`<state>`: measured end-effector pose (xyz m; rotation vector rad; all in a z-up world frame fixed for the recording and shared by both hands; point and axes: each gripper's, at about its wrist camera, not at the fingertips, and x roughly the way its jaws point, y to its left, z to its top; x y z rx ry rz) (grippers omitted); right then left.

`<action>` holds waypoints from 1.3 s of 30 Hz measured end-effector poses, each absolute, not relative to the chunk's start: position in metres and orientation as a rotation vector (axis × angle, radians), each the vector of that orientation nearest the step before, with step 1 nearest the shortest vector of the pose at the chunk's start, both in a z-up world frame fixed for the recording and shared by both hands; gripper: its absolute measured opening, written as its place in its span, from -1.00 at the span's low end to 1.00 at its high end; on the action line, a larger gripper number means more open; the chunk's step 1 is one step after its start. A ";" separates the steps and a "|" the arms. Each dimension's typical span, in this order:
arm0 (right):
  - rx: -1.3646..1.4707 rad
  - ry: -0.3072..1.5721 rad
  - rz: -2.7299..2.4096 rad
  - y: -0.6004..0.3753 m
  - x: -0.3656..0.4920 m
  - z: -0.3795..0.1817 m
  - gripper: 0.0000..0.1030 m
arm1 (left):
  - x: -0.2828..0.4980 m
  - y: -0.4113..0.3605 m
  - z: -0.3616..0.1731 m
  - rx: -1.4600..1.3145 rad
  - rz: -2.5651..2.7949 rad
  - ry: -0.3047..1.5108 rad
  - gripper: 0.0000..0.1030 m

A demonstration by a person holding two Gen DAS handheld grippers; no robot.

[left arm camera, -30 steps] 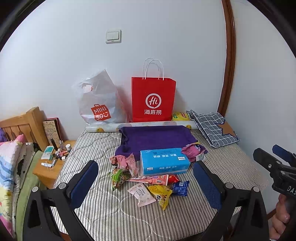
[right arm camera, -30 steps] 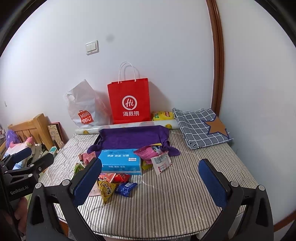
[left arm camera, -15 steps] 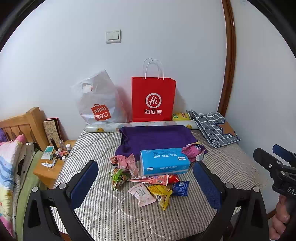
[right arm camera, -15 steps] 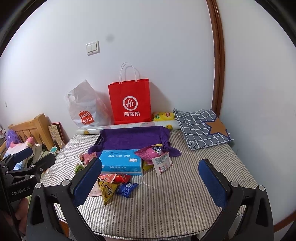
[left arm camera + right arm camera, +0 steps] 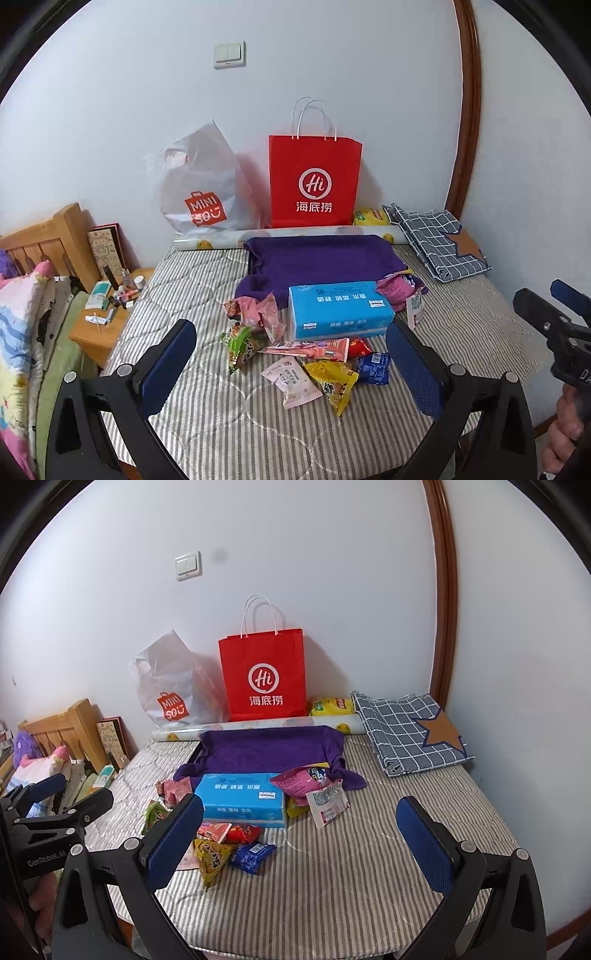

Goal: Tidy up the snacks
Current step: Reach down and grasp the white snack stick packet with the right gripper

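Note:
Several snack packets lie on a striped mattress (image 5: 229,417) around a blue tissue box (image 5: 338,308): a green one (image 5: 242,345), a pale pink one (image 5: 293,380), a yellow one (image 5: 334,382), a small blue one (image 5: 373,367), pink ones (image 5: 258,306) and a magenta bag (image 5: 397,290). A purple cloth (image 5: 325,258) lines a tray behind the box. My left gripper (image 5: 291,363) is open and empty, held above the near packets. My right gripper (image 5: 299,838) is open and empty, over the striped mattress (image 5: 351,867) right of the pile; the blue packet (image 5: 253,856) lies between its fingers.
A red paper bag (image 5: 314,181) and a white plastic bag (image 5: 201,192) stand against the back wall. A checked cloth (image 5: 439,247) lies at back right, a yellow packet (image 5: 371,218) beside it. A wooden bedside stand (image 5: 107,317) with small items is at left.
Nothing has visibly moved apart from a very slight shift of the right wrist view.

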<state>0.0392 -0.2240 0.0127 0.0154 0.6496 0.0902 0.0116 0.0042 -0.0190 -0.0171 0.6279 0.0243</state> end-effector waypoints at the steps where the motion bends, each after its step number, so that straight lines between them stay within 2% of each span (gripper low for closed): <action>1: 0.011 0.655 0.086 -0.224 0.042 0.010 1.00 | 0.013 0.004 -0.021 -0.013 0.029 0.634 1.00; 8: 0.014 0.702 0.062 -0.228 0.066 -0.017 1.00 | 0.036 0.010 -0.045 0.028 0.041 0.664 1.00; 16: -0.028 0.773 0.018 -0.234 0.106 -0.073 0.97 | 0.069 0.029 -0.081 0.024 0.058 0.708 1.00; 21: -0.007 0.819 0.005 -0.244 0.135 -0.111 0.82 | 0.093 0.047 -0.105 0.006 0.095 0.746 0.99; 25: 0.084 0.864 0.042 -0.254 0.156 -0.128 0.78 | 0.108 0.063 -0.117 -0.059 0.074 0.763 0.99; 27: 0.100 0.871 0.051 -0.256 0.166 -0.135 0.60 | 0.115 0.070 -0.120 -0.074 0.069 0.766 0.99; 32: 0.017 0.923 0.076 -0.242 0.192 -0.158 0.53 | 0.131 0.080 -0.130 -0.068 0.093 0.784 0.99; 39: -0.123 0.942 0.071 -0.233 0.216 -0.188 0.53 | 0.146 0.092 -0.142 -0.086 0.100 0.830 0.99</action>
